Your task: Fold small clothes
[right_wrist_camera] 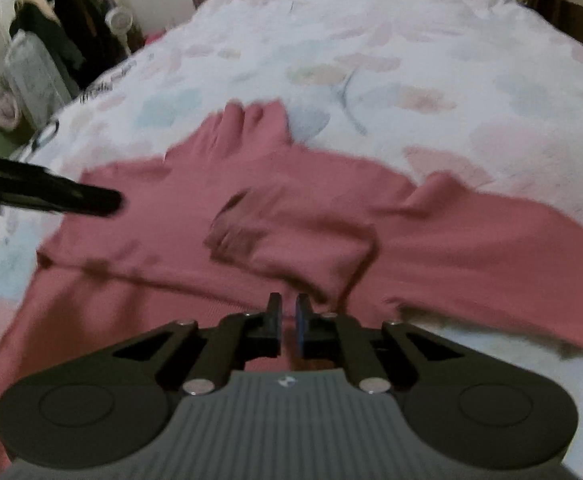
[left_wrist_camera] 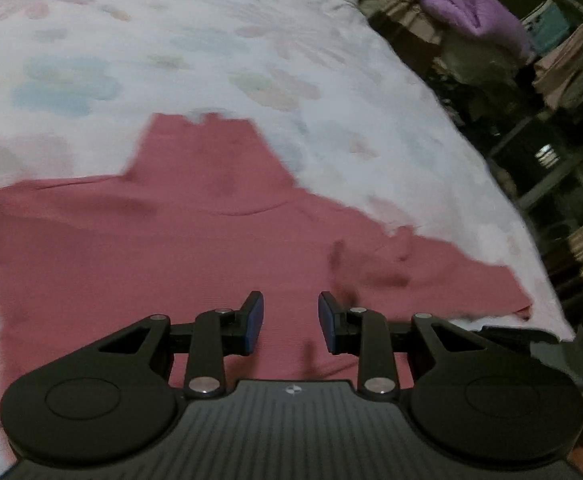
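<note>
Left wrist view: the left claw (left_wrist_camera: 290, 322) hangs released, fingers spread, over the pink garment (left_wrist_camera: 139, 240) lying on the bed (left_wrist_camera: 211, 40). In the right wrist view the right claw (right_wrist_camera: 288, 326) looks clenched on a garment fold; whether cloth is pinched is unclear.

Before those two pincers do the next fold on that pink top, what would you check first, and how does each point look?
1. Pink turtleneck top lies on the floral bedspread: ok.
2. Left gripper open, holding nothing: ok.
3. Right gripper nearly closed with pink cloth between its fingers; firm grip: cannot tell.
4. Sleeve folded across the body: ok, though rumpled.
5. Other sleeve still spread out: not ok.
6. Collar flat: ok.
</note>
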The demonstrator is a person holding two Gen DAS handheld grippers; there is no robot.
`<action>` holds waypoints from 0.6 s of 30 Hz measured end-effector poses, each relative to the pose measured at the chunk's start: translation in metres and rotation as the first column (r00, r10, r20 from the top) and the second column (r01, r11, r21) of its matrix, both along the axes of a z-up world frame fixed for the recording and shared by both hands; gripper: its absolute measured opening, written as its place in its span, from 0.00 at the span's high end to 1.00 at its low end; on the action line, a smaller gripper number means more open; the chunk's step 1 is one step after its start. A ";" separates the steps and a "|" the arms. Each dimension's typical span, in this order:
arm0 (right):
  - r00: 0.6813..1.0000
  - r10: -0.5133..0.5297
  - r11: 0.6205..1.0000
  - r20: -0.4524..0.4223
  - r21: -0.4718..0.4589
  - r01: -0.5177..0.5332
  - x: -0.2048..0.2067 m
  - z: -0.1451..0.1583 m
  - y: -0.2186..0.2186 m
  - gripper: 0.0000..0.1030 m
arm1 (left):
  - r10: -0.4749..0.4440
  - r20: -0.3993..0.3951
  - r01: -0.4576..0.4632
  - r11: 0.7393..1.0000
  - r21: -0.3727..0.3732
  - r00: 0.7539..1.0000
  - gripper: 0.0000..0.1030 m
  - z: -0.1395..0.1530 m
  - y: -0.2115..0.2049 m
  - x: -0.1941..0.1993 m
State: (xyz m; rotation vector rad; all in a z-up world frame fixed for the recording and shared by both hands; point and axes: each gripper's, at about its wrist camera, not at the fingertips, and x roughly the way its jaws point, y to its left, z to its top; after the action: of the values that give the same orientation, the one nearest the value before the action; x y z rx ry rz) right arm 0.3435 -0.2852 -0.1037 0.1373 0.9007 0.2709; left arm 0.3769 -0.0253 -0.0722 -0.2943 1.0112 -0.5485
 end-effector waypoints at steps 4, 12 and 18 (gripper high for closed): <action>0.998 -0.061 0.998 0.023 0.031 0.060 0.007 0.008 -0.020 0.95 | 0.015 -0.044 -0.018 0.998 -0.063 0.999 0.66 -0.010 -0.035 0.029; 0.998 -0.070 0.991 -0.004 0.118 0.070 0.017 -0.008 -0.026 0.93 | 0.007 -0.140 -0.015 0.998 -0.057 0.990 0.96 -0.044 -0.074 0.063; 0.996 -0.086 0.985 -0.019 0.145 0.088 0.016 -0.020 -0.031 0.86 | -0.046 0.043 0.051 0.991 -0.120 0.998 0.98 -0.007 -0.056 0.024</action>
State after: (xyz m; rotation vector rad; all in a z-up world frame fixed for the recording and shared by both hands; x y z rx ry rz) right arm 0.3591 -0.3158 -0.1241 0.3136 0.8846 0.2547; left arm 0.4012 -0.0816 -0.0796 -0.3660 0.9495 -0.6588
